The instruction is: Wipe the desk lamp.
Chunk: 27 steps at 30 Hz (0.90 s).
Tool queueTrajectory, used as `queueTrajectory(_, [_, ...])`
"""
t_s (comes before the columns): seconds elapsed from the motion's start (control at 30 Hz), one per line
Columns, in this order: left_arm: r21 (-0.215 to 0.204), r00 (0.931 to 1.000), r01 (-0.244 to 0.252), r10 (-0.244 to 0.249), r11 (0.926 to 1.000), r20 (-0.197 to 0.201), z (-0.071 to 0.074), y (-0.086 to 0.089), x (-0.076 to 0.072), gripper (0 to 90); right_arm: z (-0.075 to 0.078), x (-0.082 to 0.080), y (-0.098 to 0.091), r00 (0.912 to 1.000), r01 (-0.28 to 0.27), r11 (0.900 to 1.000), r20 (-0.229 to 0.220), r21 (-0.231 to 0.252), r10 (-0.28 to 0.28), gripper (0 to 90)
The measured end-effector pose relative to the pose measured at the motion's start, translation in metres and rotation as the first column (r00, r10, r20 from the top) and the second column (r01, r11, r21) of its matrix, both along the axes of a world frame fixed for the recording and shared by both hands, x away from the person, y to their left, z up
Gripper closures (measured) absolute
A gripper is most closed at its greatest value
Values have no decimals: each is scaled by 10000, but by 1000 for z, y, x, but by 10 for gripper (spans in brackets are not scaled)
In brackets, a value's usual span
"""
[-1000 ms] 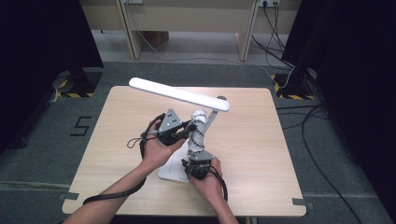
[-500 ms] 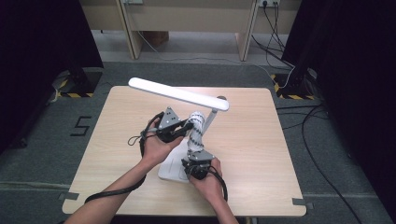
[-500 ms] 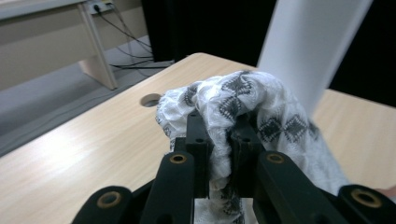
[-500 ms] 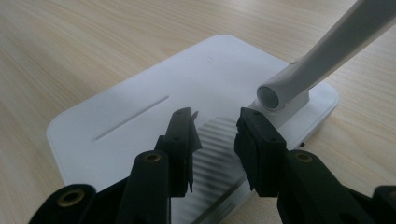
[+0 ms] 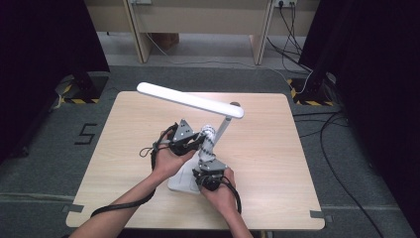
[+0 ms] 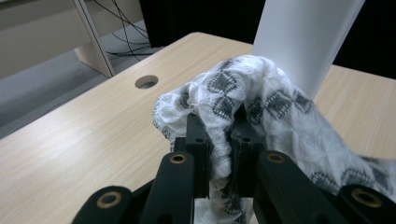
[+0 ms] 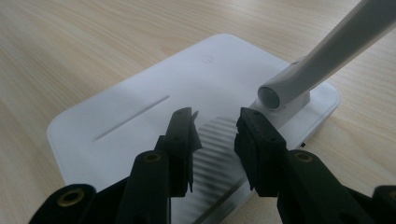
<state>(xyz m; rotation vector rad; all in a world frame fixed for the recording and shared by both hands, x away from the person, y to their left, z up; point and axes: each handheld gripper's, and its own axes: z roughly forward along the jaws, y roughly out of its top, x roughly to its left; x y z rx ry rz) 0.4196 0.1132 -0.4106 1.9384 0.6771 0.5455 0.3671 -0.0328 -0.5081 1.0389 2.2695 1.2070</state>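
Pale wood desk (image 5: 124, 148) carries a white desk lamp (image 5: 190, 99), and my left tool (image 6: 219, 140) is clenched on a patterned white cloth (image 6: 261, 107) bunched against the lamp's stem. My right tool (image 7: 215, 126) hangs released over the lamp base (image 7: 135, 107), gripping nothing.

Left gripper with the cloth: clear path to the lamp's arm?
Probably yes. The left gripper holds the cloth right beside the lamp's arm, with nothing between; the right gripper is down over the base.
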Motion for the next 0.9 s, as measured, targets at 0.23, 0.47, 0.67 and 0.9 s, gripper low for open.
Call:
queueTrajectory(0.23, [328,9995,-105,114,9994,-285,-15,2,3,801,0,-1,0,9999,64,10000,-94,-42,-65,660])
queueTrajectory(0.47, [603,9985,-131,162,9981,-523,-28,5,7,801,0,-1,0,9999,56,10000,-96,-39,-56,660])
queueTrajectory(0.67, [836,9981,-86,136,9965,-605,-37,6,11,800,0,-1,0,9999,53,10000,-97,-24,-53,659])
queueTrajectory(0.9, [1134,9968,-65,155,9935,-788,-47,9,13,801,0,-1,0,10000,48,10000,-35,-7,-48,660])
